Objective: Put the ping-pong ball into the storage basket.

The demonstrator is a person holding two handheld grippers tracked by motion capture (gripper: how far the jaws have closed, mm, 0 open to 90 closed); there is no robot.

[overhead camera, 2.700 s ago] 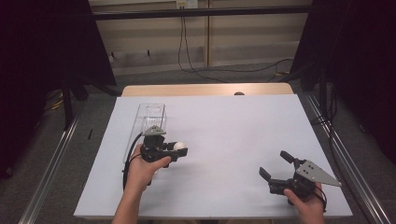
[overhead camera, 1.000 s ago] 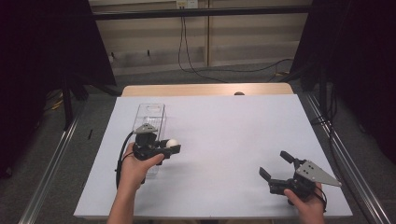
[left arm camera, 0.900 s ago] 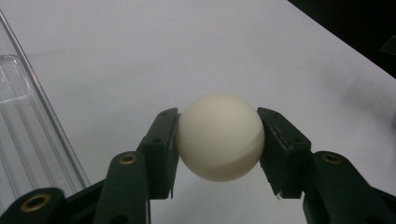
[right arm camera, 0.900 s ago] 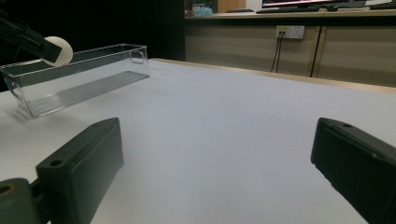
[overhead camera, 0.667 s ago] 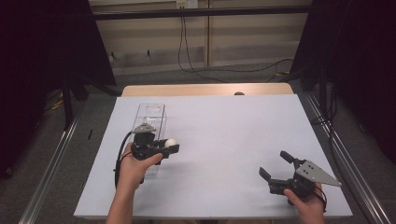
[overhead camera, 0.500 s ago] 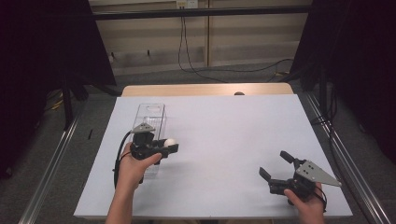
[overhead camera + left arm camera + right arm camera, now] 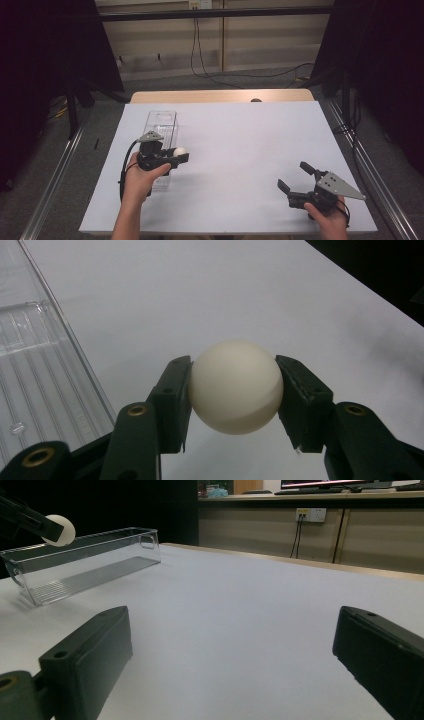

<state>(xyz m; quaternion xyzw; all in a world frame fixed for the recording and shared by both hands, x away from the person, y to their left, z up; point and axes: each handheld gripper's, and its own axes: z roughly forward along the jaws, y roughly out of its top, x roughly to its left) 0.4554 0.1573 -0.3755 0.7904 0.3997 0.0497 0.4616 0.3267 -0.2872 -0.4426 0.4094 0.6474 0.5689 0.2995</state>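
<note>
A white ball [image 7: 179, 151] sits between the jaws of my left gripper [image 7: 176, 156], which is shut on it. In the left gripper view both black pads [image 7: 172, 400] press the ball [image 7: 235, 386] from either side, above the white table. The ball hangs just right of a clear plastic bin [image 7: 161, 125], whose ribbed floor [image 7: 35, 380] lies to the left of the jaws. My right gripper [image 7: 296, 181] rests near the table's front right, open, with nothing between its jaws [image 7: 235, 650]. From there the ball [image 7: 60, 530] shows above the bin's rim [image 7: 85, 560].
White sheet covers the table [image 7: 240, 145], with a wooden strip [image 7: 220, 96] along the far edge. Metal rails [image 7: 360, 160] run along both sides. Cables hang against the back wall [image 7: 200, 45]. Dark curtains flank the table.
Since the oldest frame the left gripper has shifted a little left with the ball, closer to the bin. Over the last second nothing has visibly moved. The right gripper has stayed put.
</note>
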